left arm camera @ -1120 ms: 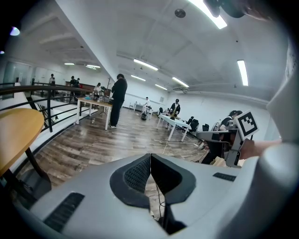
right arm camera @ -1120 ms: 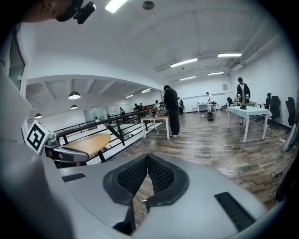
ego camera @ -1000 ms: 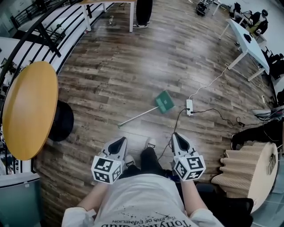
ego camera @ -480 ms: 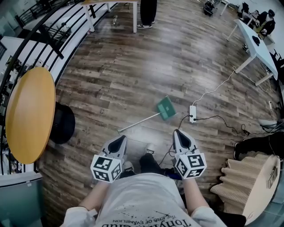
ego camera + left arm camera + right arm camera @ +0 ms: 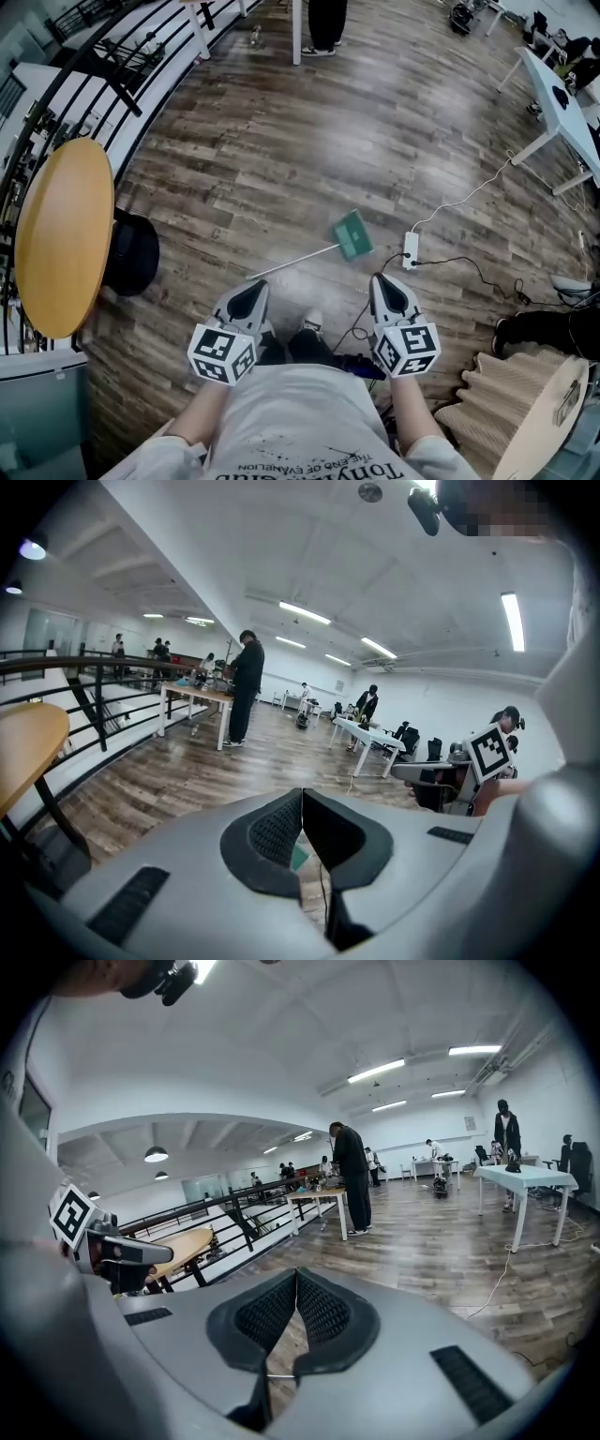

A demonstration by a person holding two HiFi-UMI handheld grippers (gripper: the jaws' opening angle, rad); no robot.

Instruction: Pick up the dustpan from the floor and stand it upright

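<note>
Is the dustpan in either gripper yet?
No: the dustpan lies flat on the wood floor ahead of the left gripper and the right gripper, both shut on nothing.

Floor: brown wood planks (image 5: pixel 281 150) with pale patches of glare; a white power strip (image 5: pixel 410 249) and thin cables lie on them.
Railing: black metal rail (image 5: pixel 94 661) curving along the left edge of the room.
Round table: orange-yellow top (image 5: pixel 61 234) on a black base (image 5: pixel 136 255), just beside the railing.
Long table: white (image 5: pixel 581 131), on slanted legs at the right.
Far table: white-legged (image 5: pixel 192 693), near the railing.
Chairs: black office chairs (image 5: pixel 410 741) by the long table.
Walls: plain white wall (image 5: pixel 441 700), white ceiling.
Light: ceiling strip lights (image 5: pixel 380 1071) and round pendant lamps (image 5: pixel 156 1154).
</note>
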